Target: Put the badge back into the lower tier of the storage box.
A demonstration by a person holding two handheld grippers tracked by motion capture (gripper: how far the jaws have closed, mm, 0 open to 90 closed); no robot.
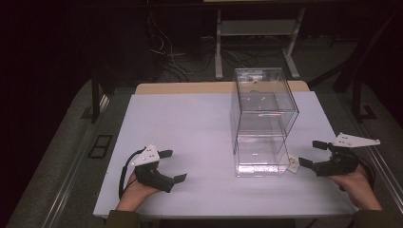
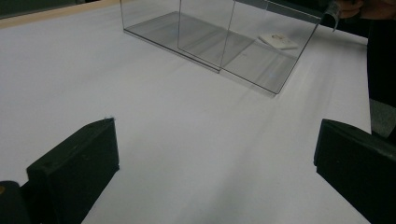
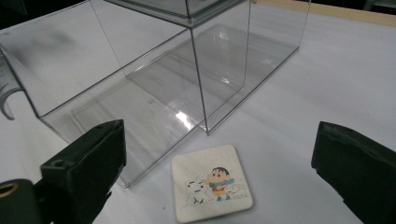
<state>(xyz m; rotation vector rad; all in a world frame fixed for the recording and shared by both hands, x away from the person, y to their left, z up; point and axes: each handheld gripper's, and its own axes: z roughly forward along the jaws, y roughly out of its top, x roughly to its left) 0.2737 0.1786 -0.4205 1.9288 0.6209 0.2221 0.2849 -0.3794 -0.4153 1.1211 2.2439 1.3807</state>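
Note:
A clear plastic box (image 1: pixel 263 121) of two stacked levels stands right of the table's middle. A small white square coaster (image 1: pixel 293 164) with a cartoon picture lies flat at the box's near right corner. The right gripper view has the coaster (image 3: pixel 211 188) on the table between my jaws and the box (image 3: pixel 154 88) just beyond it. My right gripper (image 1: pixel 312 153) is open, a short way right of the coaster. My left gripper (image 1: pixel 172 166) rests open on the table at the near left, nothing between its jaws. From it the box (image 2: pixel 219 39) stands ahead with the coaster (image 2: pixel 278 40) behind it.
The white table top (image 1: pixel 190 128) has a wooden strip along its far edge. Table legs and cables stand on the dark floor behind. Bare surface stretches between my left gripper and the box.

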